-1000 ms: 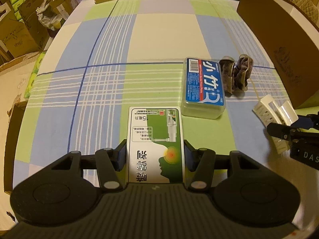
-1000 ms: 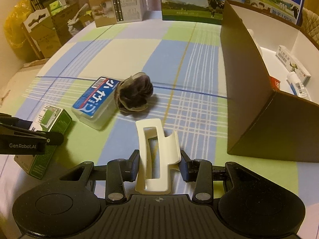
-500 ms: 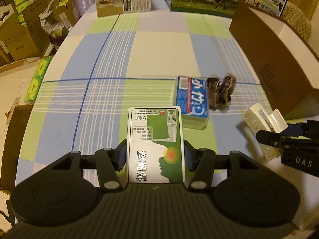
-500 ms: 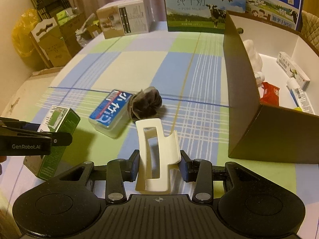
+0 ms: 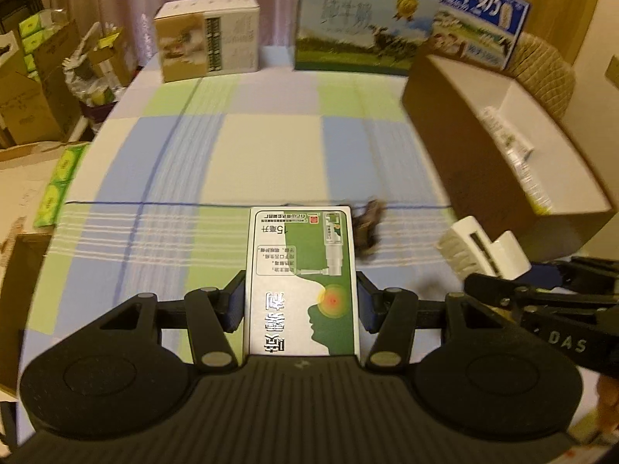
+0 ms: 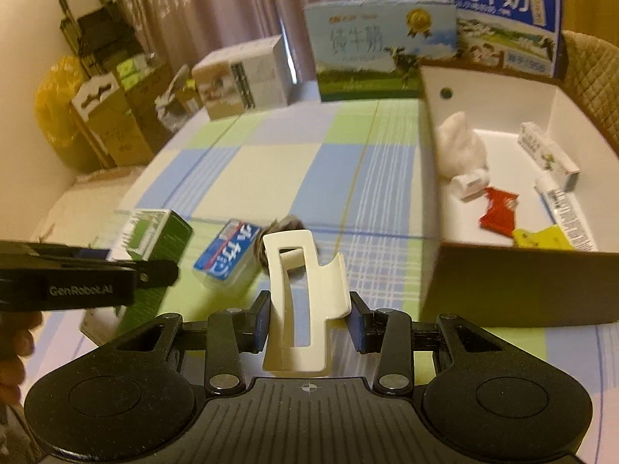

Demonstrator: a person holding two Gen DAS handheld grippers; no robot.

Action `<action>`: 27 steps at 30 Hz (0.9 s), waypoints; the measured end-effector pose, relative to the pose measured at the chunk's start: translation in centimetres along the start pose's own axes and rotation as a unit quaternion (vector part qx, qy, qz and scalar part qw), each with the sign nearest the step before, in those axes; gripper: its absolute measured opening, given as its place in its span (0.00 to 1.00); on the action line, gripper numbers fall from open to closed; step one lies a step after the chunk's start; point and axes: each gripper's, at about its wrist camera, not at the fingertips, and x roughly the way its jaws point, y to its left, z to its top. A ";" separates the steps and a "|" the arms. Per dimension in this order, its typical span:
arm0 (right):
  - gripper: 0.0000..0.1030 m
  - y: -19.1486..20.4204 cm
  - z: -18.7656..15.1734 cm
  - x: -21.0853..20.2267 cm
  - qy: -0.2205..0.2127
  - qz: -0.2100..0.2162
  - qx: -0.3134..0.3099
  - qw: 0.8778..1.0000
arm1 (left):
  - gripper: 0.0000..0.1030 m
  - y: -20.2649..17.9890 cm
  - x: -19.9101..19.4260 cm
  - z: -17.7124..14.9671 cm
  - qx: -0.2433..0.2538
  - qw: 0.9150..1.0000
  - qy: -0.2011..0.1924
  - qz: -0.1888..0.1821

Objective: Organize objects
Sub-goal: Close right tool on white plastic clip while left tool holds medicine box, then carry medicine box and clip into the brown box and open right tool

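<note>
My left gripper (image 5: 301, 303) is shut on a green and white spray box (image 5: 301, 270), held above the checked tablecloth; the same box (image 6: 154, 232) shows at the left of the right wrist view. My right gripper (image 6: 307, 319) is shut on a cream hair claw clip (image 6: 303, 294), also lifted; the clip (image 5: 481, 249) appears at the right of the left wrist view. On the cloth lie a blue plastic case (image 6: 228, 257) and a brown scrunchie (image 5: 367, 228). An open brown cardboard box (image 6: 522, 282) with a white inside stands at the right.
The cardboard box holds a white bag (image 6: 462, 147), a red packet (image 6: 499, 212), a yellow packet (image 6: 541, 237) and tubes. Milk cartons (image 5: 363, 23) and a smaller carton (image 5: 207, 36) stand along the table's far edge. Boxes and bags clutter the floor (image 5: 38, 89) at the left.
Both grippers have risen and tilted up with their objects, so more of the far table and the cardboard box's inside shows. The blue case is now hidden behind the spray box in the left view.
</note>
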 end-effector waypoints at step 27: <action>0.36 -18.0 8.3 -9.1 -0.084 -0.050 0.101 0.990 | 0.50 -19.2 1.1 11.4 0.073 0.992 -0.036 -0.097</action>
